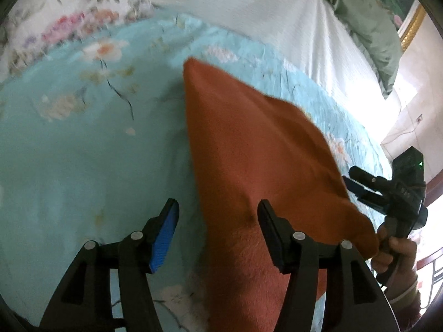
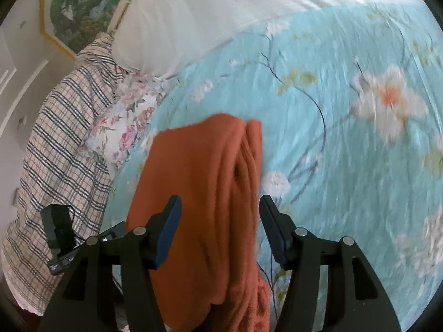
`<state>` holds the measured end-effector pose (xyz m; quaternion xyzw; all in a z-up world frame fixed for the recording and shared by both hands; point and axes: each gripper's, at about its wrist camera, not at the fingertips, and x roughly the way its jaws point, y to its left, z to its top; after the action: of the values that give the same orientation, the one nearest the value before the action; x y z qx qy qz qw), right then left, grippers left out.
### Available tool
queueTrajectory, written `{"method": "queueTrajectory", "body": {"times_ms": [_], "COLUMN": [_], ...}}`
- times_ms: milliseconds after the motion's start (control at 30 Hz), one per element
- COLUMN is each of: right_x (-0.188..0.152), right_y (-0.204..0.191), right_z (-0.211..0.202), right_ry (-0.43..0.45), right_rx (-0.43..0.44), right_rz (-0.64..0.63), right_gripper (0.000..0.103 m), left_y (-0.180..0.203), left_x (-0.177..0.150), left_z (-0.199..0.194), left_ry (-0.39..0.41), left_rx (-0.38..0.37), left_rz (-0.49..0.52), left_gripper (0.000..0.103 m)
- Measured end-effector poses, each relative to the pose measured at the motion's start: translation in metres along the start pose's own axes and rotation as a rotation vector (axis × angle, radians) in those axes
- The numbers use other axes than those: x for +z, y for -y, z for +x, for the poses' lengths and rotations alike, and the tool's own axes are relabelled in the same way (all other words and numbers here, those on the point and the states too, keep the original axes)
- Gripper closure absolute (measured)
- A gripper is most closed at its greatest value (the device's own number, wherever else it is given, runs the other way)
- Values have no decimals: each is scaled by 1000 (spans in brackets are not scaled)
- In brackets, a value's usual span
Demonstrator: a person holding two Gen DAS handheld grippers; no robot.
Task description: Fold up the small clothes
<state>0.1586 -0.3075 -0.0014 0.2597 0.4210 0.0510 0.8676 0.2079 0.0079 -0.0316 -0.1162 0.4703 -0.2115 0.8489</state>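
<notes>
folding looks midway: orange cloth [image 2: 205,193] lies doubled on the bed [image 2: 346,166], both tools, left [image 1: 218,238] and right [image 2: 218,232], gaping and holding nothing, so next regrip an edge.

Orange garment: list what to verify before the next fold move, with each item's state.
1. Left tool open: ok, jaws wide apart, nothing clamped.
2. Right tool open: ok, jaws wide apart, with the cloth between them unclamped.
3. Orange garment supported on the blue floral bedspread: ok.
4. Garment smooth: not ok, the right wrist view shows bunched ridges along one side.
5. Edge to grip next identified: cannot tell, both views are blurred.
6. Garment apart from the plaid cloth: ok, the bedspread shows between them.
</notes>
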Motion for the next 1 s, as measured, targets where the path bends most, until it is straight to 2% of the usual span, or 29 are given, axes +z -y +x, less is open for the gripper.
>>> {"method": "queueTrajectory", "body": {"times_ms": [133,233,333,367,433,500,600,700,800,900,1000], "right_x": [9,17,24,29,33,37,33,24,13,8,8], "right_y": [-11,-10,-8,-7,-7,-13,-16,1,23,32,32], "right_z": [18,39,55,60,55,34,10,21,44,48,47], "right_ry": [-28,-54,-83,-95,-81,-7,71,35,-14,0,2], "right_rx": [-46,-70,-52,-57,-45,31,22,-61,-121,-114,-122], "right_rz": [-49,-51,-48,-50,-55,-56,-71,-42,-4,27,21], "right_gripper": [44,51,64,84,92,92,92,92,92,92,91], "left_y": [10,22,32,35,36,37,40,43,41,42,45], "left_x": [0,-2,-4,-3,-3,1,13,21,22,21,19], "left_z": [-19,-24,-24,-21,-14,-6,-1,3,21,43,55], "left_ry": [43,53,48,42,32,16,18,23,-18,-76,-81], "left_rx": [-32,-58,-92,-104,-114,-109,-119,-130,-122,-64,-36], "left_rz": [49,101,138,146,160,167,178,186,177,184,211], "left_gripper": [47,49,50,50,51,58,59,59,59,65,65]}}
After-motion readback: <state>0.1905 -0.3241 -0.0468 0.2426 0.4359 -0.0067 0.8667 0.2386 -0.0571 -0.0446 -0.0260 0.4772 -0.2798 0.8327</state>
